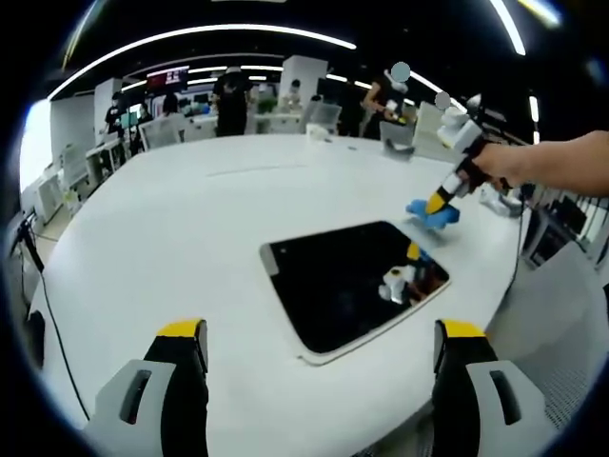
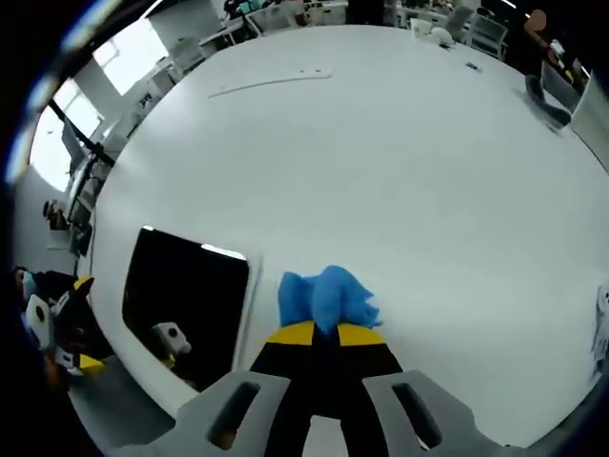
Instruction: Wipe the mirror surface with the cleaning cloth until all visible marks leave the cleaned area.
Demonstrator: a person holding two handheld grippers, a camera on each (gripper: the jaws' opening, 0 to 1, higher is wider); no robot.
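Lying flat on the white table (image 1: 190, 219), near its edge, the mirror (image 1: 350, 282) — dark glass, pale rim, rounded corners, reflecting a gripper near one corner. Resting just beyond the mirror's far corner, on the bare tabletop and off the glass, the blue cloth (image 1: 433, 213). Pinching that cloth from above, the right gripper (image 1: 440, 202), held by a hand (image 1: 497, 164) reaching in from the right of the left gripper view. Seen along its own jaws in the right gripper view, the same right gripper (image 2: 326, 333) with yellow tips closed together on the bunched cloth (image 2: 326, 297), the mirror (image 2: 186, 300) just to the left of it. Spread wide apart with nothing between them, the jaws of the left gripper (image 1: 322, 335), hovering short of the mirror's near edge — yellow-tipped as well. Farther back in the left gripper view, desks, chairs and several people (image 1: 230, 100) standing under long ceiling lights. Trailing off the table's left side, a dark cable (image 1: 48, 305).
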